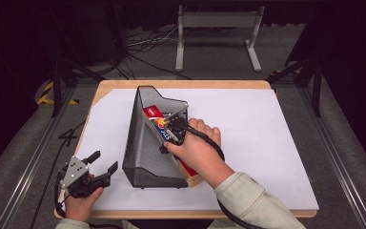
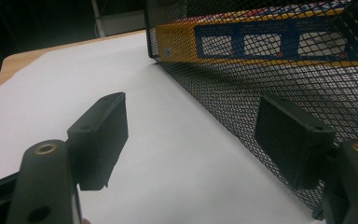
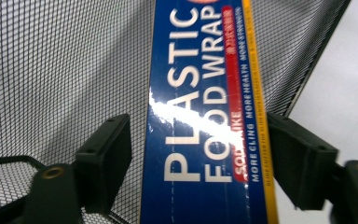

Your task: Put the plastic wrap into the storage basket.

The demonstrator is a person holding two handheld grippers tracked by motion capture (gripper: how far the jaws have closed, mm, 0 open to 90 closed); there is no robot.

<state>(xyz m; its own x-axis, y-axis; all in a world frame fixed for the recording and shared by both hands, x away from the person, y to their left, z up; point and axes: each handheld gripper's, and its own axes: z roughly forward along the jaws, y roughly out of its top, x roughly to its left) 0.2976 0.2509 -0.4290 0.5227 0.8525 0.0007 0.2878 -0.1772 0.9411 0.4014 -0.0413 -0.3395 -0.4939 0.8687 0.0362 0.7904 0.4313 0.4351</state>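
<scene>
Here, one black mesh file holder (image 1: 147, 143) stands near the middle of the high view on a single white sheet (image 1: 267, 133) that covers the wooden table (image 1: 181, 84). One long box of plastic wrap (image 1: 158, 119) lies slanted inside the holder; its upper end sits in the tall back part of the basket and its lower end sticks out at the holder's lower right corner, under the person's right hand (image 1: 198, 152).

In the right gripper view the box (image 3: 205, 116) runs up the centre of the frame, blue with a yellow edge. It reads "PLASTIC FOOD WRAP" in white, with a red strip beside it and small white print of which "MORE CLING" and "MORE HEALTH" can be made out. In the left gripper view the same box (image 2: 261, 44) shows through the mesh in the upper right of the frame, yellow with a blue band.

There are two grippers. The right gripper (image 1: 174, 130) straddles the box with its jaws spread, a gap showing at the left pad; the right pad sits at the yellow edge. The left gripper (image 1: 102, 164) sits in the lower left of the high view, just beside the holder's lower left corner, jaws wide apart with nothing between them.
</scene>
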